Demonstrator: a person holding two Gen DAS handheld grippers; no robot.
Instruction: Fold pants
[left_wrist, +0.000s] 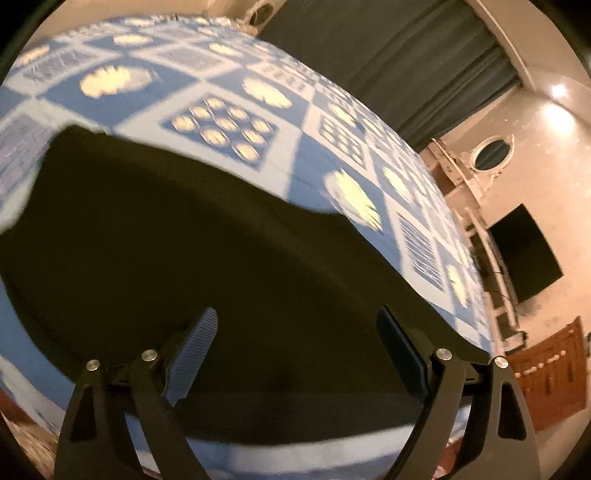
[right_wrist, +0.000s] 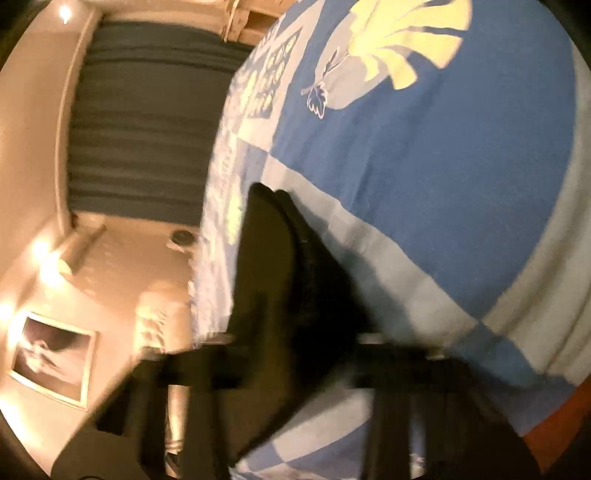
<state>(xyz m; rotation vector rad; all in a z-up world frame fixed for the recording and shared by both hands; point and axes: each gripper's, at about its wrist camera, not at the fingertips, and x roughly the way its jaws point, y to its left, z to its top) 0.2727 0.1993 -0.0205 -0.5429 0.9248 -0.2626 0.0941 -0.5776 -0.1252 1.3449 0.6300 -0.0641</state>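
The dark pants (left_wrist: 177, 251) lie spread on the blue patterned bedspread (left_wrist: 295, 155). My left claw (left_wrist: 295, 347) hangs apart above them; my right claw (right_wrist: 295, 354) is too blurred to tell.

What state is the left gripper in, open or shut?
Open. The left gripper has its fingers wide apart over the black pants, nothing between them.

Beyond the dark pants (left_wrist: 177, 266), the patterned bedspread (left_wrist: 229, 66) lies flat and bare toward the far edge, giving open passage. To the right, past the bed's edge, a white shelf unit (left_wrist: 484, 240) stands along the wall.
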